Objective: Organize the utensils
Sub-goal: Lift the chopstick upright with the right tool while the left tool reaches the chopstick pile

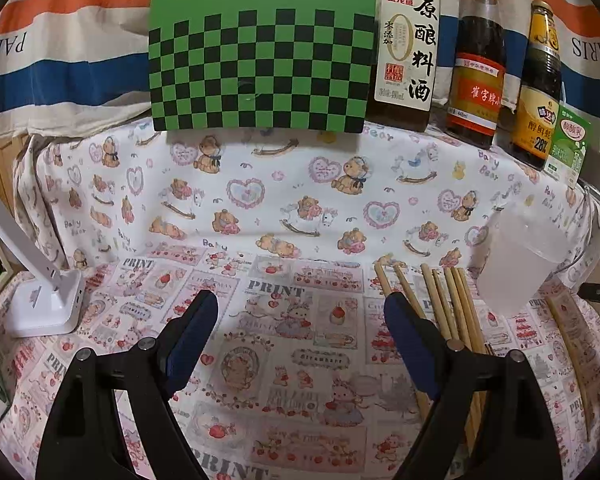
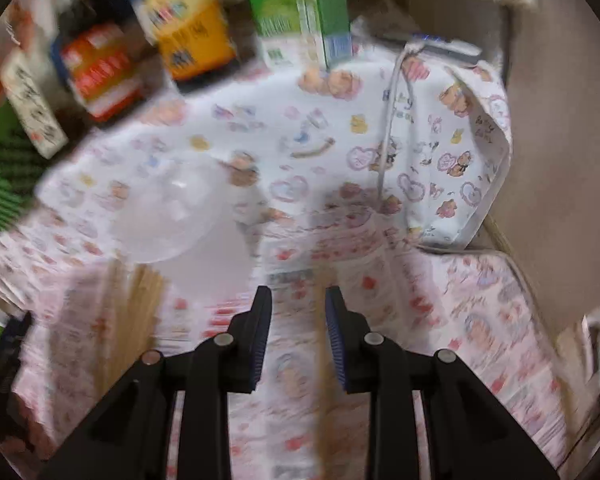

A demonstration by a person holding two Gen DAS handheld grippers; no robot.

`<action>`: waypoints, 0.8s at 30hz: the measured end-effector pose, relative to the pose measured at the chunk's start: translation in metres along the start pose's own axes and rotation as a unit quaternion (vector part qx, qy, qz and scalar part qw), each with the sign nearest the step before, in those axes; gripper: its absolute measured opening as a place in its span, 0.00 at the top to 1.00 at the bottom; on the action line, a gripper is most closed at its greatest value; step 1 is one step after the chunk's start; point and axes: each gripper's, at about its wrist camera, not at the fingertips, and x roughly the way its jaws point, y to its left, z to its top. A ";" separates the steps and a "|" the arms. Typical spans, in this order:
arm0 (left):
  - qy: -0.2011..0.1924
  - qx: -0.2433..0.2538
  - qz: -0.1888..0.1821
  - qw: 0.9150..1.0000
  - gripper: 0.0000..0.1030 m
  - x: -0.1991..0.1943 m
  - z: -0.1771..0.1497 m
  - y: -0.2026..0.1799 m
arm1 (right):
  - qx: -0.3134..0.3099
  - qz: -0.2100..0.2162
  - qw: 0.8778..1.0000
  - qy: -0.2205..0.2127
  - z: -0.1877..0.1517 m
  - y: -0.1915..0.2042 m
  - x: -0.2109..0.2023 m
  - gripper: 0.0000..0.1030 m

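1. Chopsticks (image 1: 452, 312) lie loose in a bundle on the bench (image 1: 292, 320), tips pointing toward the far side, just beside the base of a translucent plastic cup (image 1: 520, 256). One more chopstick (image 1: 568, 344) lies apart, on the other side of the cup.
2. Left gripper (image 1: 300, 336): jaws stand wide apart with nothing between them, only patterned cloth below. Its right-hand finger sits over the near part of the bundle; whether it touches cannot be told. Judgement: it is parked in waiting, not working.
3. Right gripper (image 2: 298, 332): jaws stand a little apart, pads not pressing on anything. A pale tan streak (image 2: 322, 380) runs between and below them, which may be a single chopstick on the cloth; the view is too blurred to confirm.
4. In the right wrist view the cup (image 2: 168, 216) sits ahead and to the left, with the bundle (image 2: 136, 308) below it.
5. Judgement: the cup is the likely holder, placed close to the sticks so each transfer is short. No stick can be seen inside it, though its frosted wall hides much.
6. Along the back stand a cooking wine bottle (image 1: 406, 48), two dark sauce bottles (image 1: 478, 64), a green carton (image 1: 568, 148) and a green checkered board (image 1: 260, 64). A white lamp base (image 1: 46, 308) sits at the left edge.
7. Risk, as judged: the cup is light and may tip if nudged.
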 end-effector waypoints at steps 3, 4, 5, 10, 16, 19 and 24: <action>0.000 0.002 0.002 1.000 0.18 0.001 0.000 0.000 | -0.004 0.001 0.999 0.044 0.004 -0.004 0.029 0.76; 0.000 0.002 0.002 1.000 0.18 0.001 -0.001 0.000 | -0.003 0.004 0.998 0.055 0.004 -0.005 0.037 0.76; 0.000 0.003 0.003 1.000 0.18 0.001 -0.001 0.000 | -0.004 0.005 0.998 0.065 0.003 -0.005 0.044 0.78; -0.003 0.004 0.008 1.000 0.18 0.002 -0.001 0.002 | -0.017 -0.028 0.998 0.057 -0.001 -0.001 0.055 0.85; -0.008 0.010 0.011 1.000 0.18 0.001 -0.001 0.000 | -0.020 -0.024 0.999 0.039 -0.002 0.009 0.045 0.93; -0.003 0.009 0.013 1.000 0.18 0.003 -0.002 0.001 | -0.020 -0.005 1.000 -0.013 0.004 0.017 0.004 0.94; 0.010 -0.005 -0.006 1.000 0.19 0.003 0.000 0.005 | -0.030 0.038 0.991 -0.122 0.019 0.032 -0.081 0.94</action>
